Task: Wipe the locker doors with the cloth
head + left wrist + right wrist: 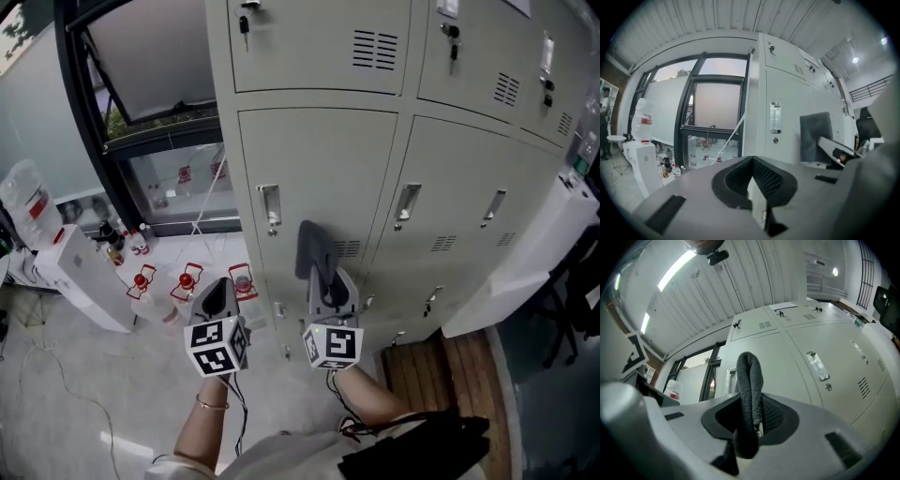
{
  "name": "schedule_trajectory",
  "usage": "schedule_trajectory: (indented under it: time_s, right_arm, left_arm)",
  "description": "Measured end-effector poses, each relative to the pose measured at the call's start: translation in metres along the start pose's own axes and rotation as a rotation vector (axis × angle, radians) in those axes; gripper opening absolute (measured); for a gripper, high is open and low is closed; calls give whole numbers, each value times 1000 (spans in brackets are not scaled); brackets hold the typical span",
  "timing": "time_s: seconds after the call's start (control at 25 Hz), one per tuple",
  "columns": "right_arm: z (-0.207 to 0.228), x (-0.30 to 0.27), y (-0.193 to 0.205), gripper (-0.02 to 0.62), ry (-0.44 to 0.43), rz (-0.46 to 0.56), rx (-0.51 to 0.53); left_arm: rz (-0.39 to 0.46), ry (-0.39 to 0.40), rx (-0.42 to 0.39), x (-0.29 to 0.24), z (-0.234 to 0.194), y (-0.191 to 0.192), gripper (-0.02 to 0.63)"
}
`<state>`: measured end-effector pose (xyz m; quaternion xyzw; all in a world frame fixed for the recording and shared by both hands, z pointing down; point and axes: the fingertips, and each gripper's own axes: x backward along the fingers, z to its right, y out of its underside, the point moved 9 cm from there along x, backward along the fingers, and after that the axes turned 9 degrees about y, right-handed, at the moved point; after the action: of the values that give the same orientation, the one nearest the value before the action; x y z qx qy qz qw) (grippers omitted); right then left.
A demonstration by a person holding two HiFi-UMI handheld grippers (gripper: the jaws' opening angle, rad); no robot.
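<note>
locker doors ahead; right gripper jaws clamp cloth; left gripper jaws together.

Soft, even indoor light with no hard shadows. Above and left of the right hand-held gripper, a long white ceiling strip light glares. The dark grey fuzzy cloth in its jaws looks almost black. Left of the left hand-held gripper, a large dark-framed window glows with pale daylight. Both gripper views bulge like a fisheye, with black corners and blurred near edges. The head view is sharp.
</note>
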<state>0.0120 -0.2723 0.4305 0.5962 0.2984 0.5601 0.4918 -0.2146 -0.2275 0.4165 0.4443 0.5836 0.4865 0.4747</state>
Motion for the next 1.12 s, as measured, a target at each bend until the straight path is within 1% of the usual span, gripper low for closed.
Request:
schedule_trajectory:
  time_s: [0.28,0.44,0.6,0.76,1.12]
  right_arm:
    - [-55,-10,36,78,-45,-40,-10]
    - [-74,-17,50,78,-42,-59,5]
    - [-80,-26,63,78,-12,-82,29]
    - [-80,-28,70,78,6,-90,42]
    - [-72,-30,72,78,26,-94,51]
  left_arm:
    - [19,-3,18,10,-35,6,3]
    - [21,-5,19,16,-50,4,3]
    - [33,-14,23,17,-65,6,3]
    - [24,-17,29,17,-73,11,3]
    - [15,3,33,9,-68,15,3]
